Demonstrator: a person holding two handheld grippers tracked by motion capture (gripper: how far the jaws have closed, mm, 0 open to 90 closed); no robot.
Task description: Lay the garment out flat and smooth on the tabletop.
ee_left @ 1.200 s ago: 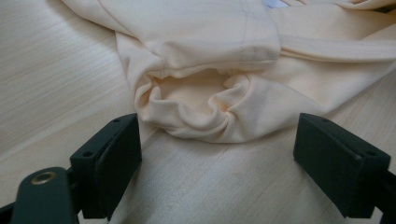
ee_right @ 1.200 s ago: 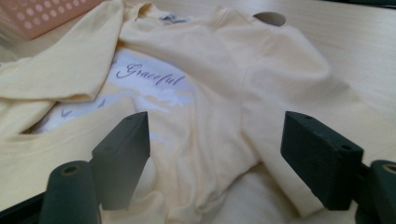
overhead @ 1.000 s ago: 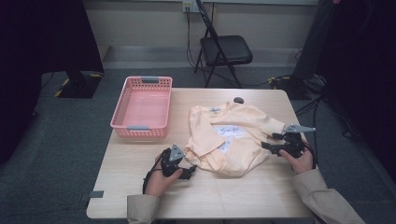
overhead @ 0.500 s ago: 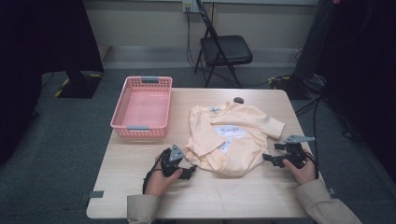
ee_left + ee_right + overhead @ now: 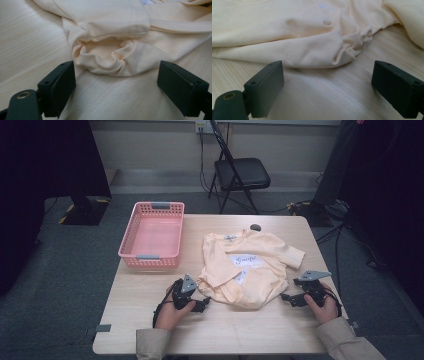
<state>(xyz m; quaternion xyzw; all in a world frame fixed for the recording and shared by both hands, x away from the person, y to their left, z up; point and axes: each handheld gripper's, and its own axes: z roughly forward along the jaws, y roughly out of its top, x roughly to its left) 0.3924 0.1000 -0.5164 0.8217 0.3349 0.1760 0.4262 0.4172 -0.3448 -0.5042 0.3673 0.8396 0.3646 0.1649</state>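
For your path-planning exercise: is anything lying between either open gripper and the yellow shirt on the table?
Nothing visible. Bare table lies between the left gripper and the shirt's bunched edge, and likewise before the right gripper, whose jaws have just been opening.

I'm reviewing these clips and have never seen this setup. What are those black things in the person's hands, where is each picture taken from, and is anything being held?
A person sits at a wooden table and holds a hand-operated two-jaw tool in each hand; there is no robot arm. The high view looks down from above the person's side. The other two pictures come from small cameras riding on the tools, looking out along their black jaws.

On the table lie a crumpled pale yellow shirt with white printed labels, an empty pink basket to its left, and a small dark object beyond the shirt that I cannot identify.

The left gripper sits at the shirt's near-left edge, jaws wide, a bunched fold just ahead of them. The right gripper is at the near-right edge; its jaws have just been opening, with bare table between them. Neither holds anything.
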